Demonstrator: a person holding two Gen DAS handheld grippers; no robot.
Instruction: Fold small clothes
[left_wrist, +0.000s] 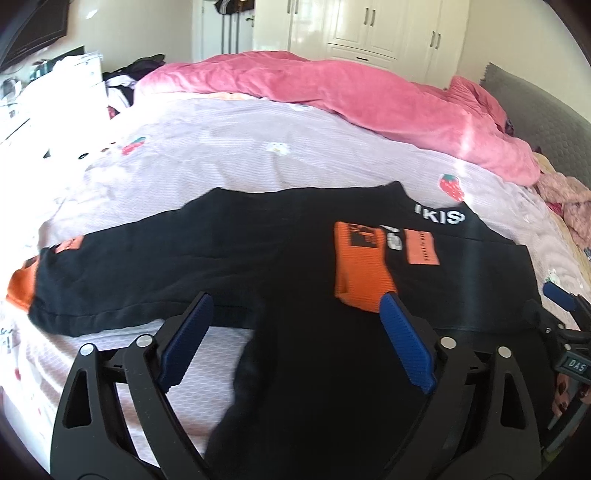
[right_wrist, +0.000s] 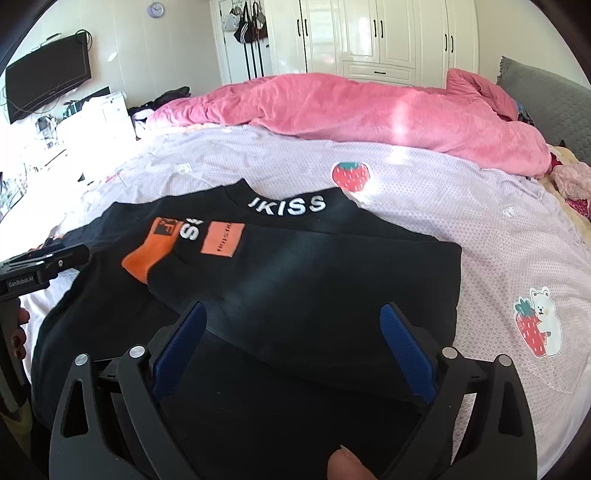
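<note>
Presently, one black top (right_wrist: 295, 280) with orange cuffs lies flat on the strawberry-print sheet (right_wrist: 480, 221), one sleeve (right_wrist: 155, 247) folded across its chest. Left gripper (left_wrist: 295, 317) and right gripper (right_wrist: 295, 321) hover above it, jaws spread, holding nothing. Pink blanket (right_wrist: 369, 110) heaped behind.

Strong daylight is flooding in from the left, blowing the desk clutter (left_wrist: 44, 110) out to white in both views. A sunlit patch is glowing on the pink quilt (right_wrist: 402, 122). The black shirt (right_wrist: 295, 280) is swallowing detail, and motion blur is softening its lettering in the left view. Fisheye distortion is bending the bed (left_wrist: 240, 147), with dark vignetting cutting the corners.
</note>
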